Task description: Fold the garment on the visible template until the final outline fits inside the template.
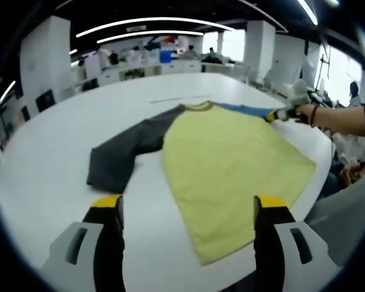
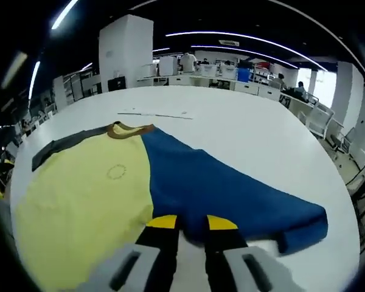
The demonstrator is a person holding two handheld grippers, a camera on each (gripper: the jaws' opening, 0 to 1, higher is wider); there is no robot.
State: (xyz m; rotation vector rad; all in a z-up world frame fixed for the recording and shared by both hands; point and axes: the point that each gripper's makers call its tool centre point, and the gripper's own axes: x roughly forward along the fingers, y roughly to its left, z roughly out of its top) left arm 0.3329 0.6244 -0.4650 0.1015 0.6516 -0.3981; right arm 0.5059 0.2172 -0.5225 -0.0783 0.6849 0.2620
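A shirt lies flat on the white table (image 1: 55,158), with a yellow body (image 1: 231,164), a dark grey sleeve (image 1: 125,152) and a blue sleeve (image 2: 231,188). Its brown collar (image 2: 128,129) points away from me. My left gripper (image 1: 187,204) stands open above the table, short of the shirt's near hem, with nothing between its fingers. My right gripper (image 2: 193,224) is shut on the near edge of the blue sleeve. In the left gripper view a hand holds this right gripper (image 1: 281,114) at the blue sleeve (image 1: 246,109).
Thin faint lines (image 2: 155,114) mark the table beyond the collar. The table's rounded edge (image 2: 347,207) runs close to the blue sleeve's cuff. Desks, a white pillar (image 2: 125,52) and seated people fill the room behind. A person's legs (image 1: 347,201) sit past the table edge.
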